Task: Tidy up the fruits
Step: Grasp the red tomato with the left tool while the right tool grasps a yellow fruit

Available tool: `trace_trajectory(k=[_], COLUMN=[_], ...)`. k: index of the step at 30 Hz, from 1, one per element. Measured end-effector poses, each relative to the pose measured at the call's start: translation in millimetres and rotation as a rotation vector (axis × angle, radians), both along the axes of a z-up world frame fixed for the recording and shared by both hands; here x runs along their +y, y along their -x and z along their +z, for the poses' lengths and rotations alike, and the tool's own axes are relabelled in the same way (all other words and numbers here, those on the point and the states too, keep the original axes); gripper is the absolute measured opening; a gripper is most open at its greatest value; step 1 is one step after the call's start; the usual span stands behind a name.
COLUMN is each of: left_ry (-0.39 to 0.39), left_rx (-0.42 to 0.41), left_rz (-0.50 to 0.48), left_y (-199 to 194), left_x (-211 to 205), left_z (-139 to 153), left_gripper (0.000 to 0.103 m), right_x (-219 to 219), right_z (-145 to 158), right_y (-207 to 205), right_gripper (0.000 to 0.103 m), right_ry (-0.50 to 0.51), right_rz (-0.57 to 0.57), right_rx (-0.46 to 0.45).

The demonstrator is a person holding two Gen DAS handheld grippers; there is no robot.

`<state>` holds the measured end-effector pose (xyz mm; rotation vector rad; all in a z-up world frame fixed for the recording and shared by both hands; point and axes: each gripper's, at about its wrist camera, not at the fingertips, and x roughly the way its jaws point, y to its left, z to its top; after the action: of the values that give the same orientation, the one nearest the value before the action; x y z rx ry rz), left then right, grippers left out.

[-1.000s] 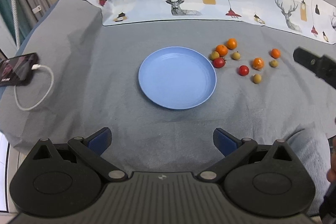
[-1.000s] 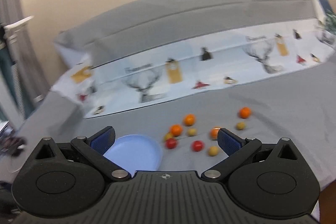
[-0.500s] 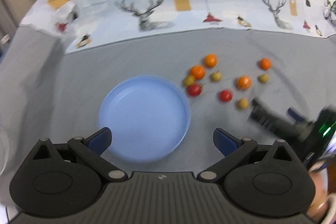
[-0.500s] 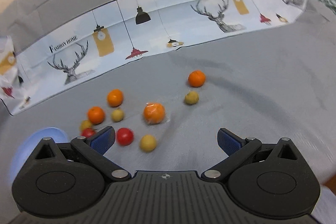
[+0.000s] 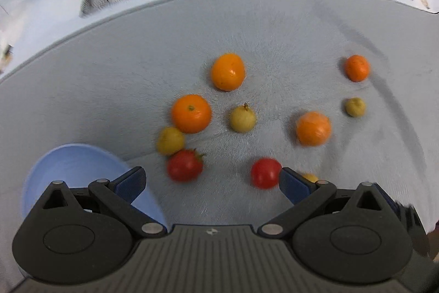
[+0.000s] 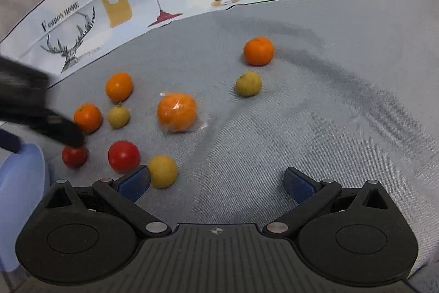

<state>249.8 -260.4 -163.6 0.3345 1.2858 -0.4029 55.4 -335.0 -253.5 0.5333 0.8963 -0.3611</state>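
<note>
Both sets of jaws spread wide, gripping nothing: left gripper (image 5: 211, 180) low over the fruit, right gripper (image 6: 216, 180) likewise. Just past the left gripper's tips, two tomatoes (image 5: 185, 165); beside its left finger, the blue plate (image 5: 71, 169), bare where visible. Close by the right gripper's left finger, a yellow fruit (image 6: 162, 171). Farther out, oranges (image 6: 177, 112), one in clear wrap. Sorting apparently not begun; all fruit left on the grey cloth (image 6: 301, 114). Farthest, a printed sheet (image 6: 123, 7) reading "Fashion Home".
</note>
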Motion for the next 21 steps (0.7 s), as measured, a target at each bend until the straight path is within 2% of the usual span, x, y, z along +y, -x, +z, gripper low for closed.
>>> trace_trajectory(k=[3,5,7,13,16,21], left_ry=[-0.008,0.027,0.028,-0.053,-0.023,0.038], left_rx=[0.023,0.024,0.024,0.034,0.061,0.068], left_rz=[0.002,-0.004,-0.005,0.041,0.075,0.107], left_y=[-6,-9,-9,-7,-8,-20], left_x=[1,10,20,60,74,69], left_z=[-17,-21,-23,-35,-33,-29], left_gripper=[0.103,0.103,0.103,0.103,0.103,0.103], right_x=[-4,-7,-7,-5,-1,16], right_z=[-1,-2,-1,-1,0,1], right_y=[0,-1,0,-2,-3,-11], right_gripper=[0.103,0.103,0.103,0.103,0.103,0.103], right_ry=[-0.014,-0.018,-0.017,-0.001,0.014,0.089], right_rz=[-0.016,-0.022,-0.026,-0.017,-0.003,0.077], right_rx=[-0.009,-0.012,-0.013,-0.012,-0.012,-0.013])
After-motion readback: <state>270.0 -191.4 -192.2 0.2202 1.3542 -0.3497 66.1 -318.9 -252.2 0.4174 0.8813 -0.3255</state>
